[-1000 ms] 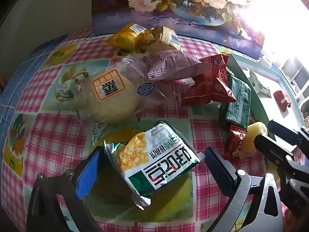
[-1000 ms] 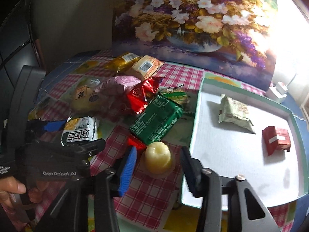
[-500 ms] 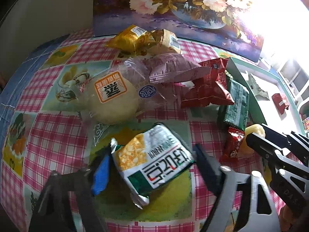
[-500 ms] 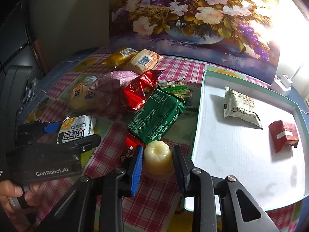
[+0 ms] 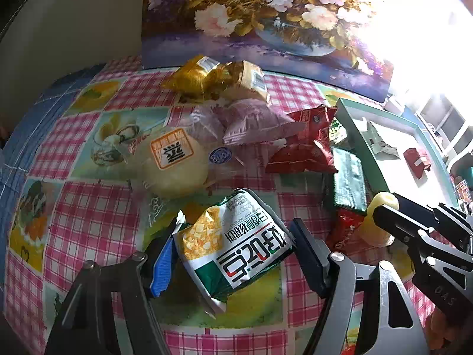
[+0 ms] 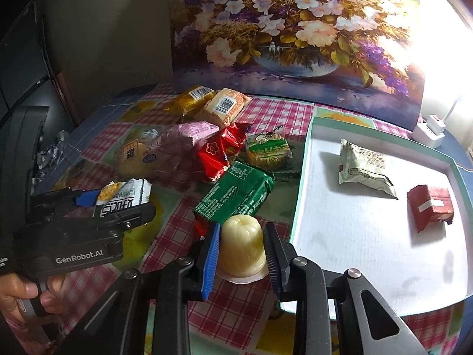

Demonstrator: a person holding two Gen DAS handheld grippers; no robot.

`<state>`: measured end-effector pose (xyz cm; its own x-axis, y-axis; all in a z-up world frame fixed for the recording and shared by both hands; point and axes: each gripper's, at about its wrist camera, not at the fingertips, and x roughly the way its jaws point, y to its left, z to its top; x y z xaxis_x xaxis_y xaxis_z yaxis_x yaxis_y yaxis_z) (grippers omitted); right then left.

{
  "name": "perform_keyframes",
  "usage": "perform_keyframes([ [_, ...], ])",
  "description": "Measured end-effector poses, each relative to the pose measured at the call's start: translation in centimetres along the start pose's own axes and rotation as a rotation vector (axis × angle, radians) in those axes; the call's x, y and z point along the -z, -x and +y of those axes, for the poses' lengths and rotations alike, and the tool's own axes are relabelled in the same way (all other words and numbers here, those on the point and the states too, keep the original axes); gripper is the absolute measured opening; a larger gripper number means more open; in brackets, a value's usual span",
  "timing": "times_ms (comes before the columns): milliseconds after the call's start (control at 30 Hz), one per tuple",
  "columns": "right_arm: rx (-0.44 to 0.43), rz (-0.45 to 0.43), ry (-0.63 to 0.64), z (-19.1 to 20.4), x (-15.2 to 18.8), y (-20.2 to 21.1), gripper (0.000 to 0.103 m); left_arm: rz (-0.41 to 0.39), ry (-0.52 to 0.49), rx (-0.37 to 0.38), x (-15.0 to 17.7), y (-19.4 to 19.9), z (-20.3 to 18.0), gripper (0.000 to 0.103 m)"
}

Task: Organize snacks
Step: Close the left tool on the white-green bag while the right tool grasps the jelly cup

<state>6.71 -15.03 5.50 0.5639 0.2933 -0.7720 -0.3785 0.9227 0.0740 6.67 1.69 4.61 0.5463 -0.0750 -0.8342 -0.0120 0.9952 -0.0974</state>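
A white-and-green snack packet (image 5: pixel 236 245) lies on the checked tablecloth between the fingers of my left gripper (image 5: pixel 233 233). Its jaws are closing, and both pads touch the packet's sides, which bulge upward. In the right wrist view the same packet (image 6: pixel 124 198) shows in the left gripper (image 6: pixel 109 204). My right gripper (image 6: pixel 241 230) is shut on a pale yellow jelly cup (image 6: pixel 241 245) that stands upside down on the cloth, just left of the white tray (image 6: pixel 301 183). The tray holds a pale packet (image 6: pixel 363 171) and a red packet (image 6: pixel 428 207).
A heap of snacks lies behind both grippers: a green packet (image 6: pixel 236 198), a red bag (image 6: pixel 221 153), a pink bag (image 6: pixel 183 136), a wrapped bun (image 5: pixel 174 168) and golden packets (image 5: pixel 201 80). A flower painting (image 6: pixel 295 38) stands at the back. A hand (image 6: pixel 23 293) grips the left handle.
The left jaws have narrowed from wide apart onto the packet, which now bulges. The right jaws have come in onto the jelly cup. Neither hand has shifted much.
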Motion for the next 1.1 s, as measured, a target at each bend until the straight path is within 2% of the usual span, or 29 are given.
perform_keyframes([
  [133,-0.001,0.002,-0.002,-0.3,0.0,0.3,0.032,-0.005,-0.005,0.004,0.0,0.2,0.0,0.073],
  [400,0.002,0.069,0.023,-0.1,0.5,-0.9,0.032,0.023,-0.004,0.000,0.0,-0.6,0.0,0.073],
  [700,0.042,0.078,0.082,0.6,0.6,-1.2,0.034,0.043,-0.011,0.002,0.0,-1.3,-0.2,0.073],
  [1100,0.019,0.052,0.049,-0.1,0.3,-0.2,0.033,0.015,-0.010,0.002,0.1,-0.3,-0.1,0.073],
])
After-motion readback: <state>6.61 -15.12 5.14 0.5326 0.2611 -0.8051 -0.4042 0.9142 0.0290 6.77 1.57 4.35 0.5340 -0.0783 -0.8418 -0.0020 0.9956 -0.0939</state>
